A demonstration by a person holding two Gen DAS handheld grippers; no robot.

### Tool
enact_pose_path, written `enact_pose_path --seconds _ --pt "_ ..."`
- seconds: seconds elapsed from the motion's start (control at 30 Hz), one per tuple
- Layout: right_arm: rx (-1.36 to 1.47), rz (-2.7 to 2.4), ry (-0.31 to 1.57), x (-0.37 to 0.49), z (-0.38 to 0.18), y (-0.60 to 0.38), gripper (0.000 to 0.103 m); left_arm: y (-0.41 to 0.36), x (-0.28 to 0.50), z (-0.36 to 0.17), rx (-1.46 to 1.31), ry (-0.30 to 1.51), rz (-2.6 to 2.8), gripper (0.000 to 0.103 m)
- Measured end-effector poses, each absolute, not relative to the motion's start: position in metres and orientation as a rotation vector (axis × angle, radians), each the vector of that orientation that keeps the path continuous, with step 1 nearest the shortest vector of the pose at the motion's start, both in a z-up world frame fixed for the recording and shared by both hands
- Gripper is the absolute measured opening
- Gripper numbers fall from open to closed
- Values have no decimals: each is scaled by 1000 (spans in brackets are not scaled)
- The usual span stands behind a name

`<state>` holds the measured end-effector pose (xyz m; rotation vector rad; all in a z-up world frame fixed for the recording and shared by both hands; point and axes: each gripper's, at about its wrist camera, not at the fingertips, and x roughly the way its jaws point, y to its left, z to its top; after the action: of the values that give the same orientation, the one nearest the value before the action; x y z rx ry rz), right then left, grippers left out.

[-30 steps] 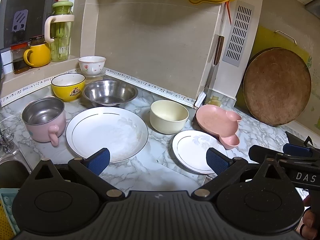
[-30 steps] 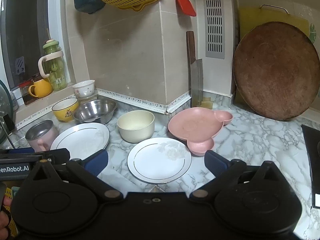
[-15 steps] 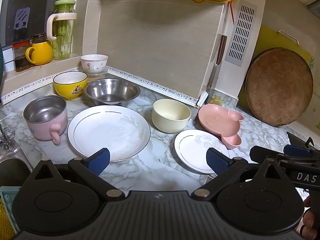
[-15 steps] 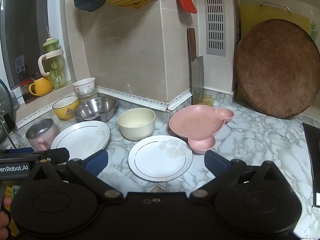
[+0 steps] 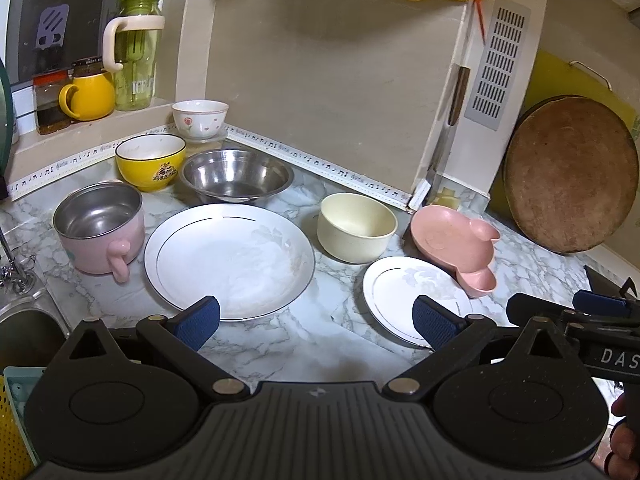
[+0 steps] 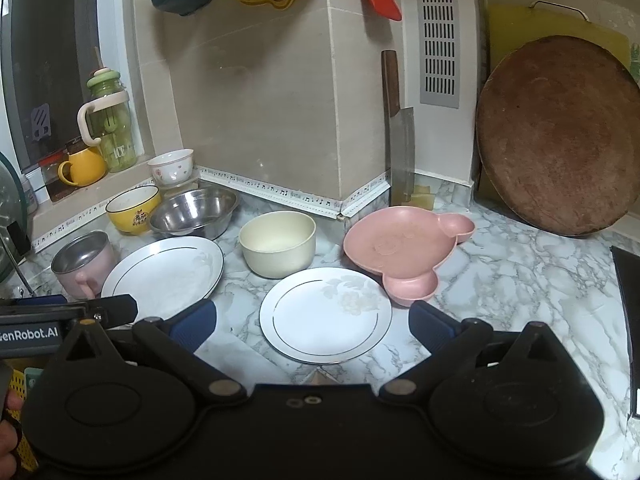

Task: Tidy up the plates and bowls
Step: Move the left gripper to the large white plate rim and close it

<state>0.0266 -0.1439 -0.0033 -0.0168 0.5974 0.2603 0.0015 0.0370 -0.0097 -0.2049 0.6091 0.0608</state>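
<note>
Both hand-held grippers hover level over the marbled worktop [image 6: 520, 264], fingers spread wide and empty. Just ahead of the right hand-held gripper [image 6: 312, 320] lies a small glossy white plate [image 6: 324, 316] with a thin dark rim line; the left hand-held gripper [image 5: 316, 320] has a larger matching plate [image 5: 230, 258] before its left finger. Beyond the small plate stand a matte cream bowl [image 6: 278, 242] and a pink animal-shaped divided dish [image 6: 400, 246] that touches the plate's edge. Farther left sit a pink steel-lined pot [image 5: 100, 228], a steel bowl [image 5: 236, 176], a yellow bowl [image 5: 150, 160] and a white flowered bowl [image 5: 200, 116].
</note>
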Motion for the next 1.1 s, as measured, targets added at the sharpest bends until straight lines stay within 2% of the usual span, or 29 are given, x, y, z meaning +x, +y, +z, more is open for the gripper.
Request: enact_pose_path --seconds 0.23,0.53,0.73,0.9,1.03,1.1 --pt "-56 301 607 44 -6 -133 103 57 17 -22 -225 631 130 103" --pt "-73 401 707 104 -26 -106 102 101 50 -43 -262 678 239 103" --pt "-52 462 788 142 -42 -78 93 136 73 -62 -320 735 313 103" --pt "-44 502 866 170 -60 -50 81 152 85 -73 -340 742 354 102" --pt "-32 505 917 189 -75 -32 77 165 92 -81 -390 748 375 97" --pt "-27 506 931 198 -82 -25 71 170 96 -85 -403 749 383 92"
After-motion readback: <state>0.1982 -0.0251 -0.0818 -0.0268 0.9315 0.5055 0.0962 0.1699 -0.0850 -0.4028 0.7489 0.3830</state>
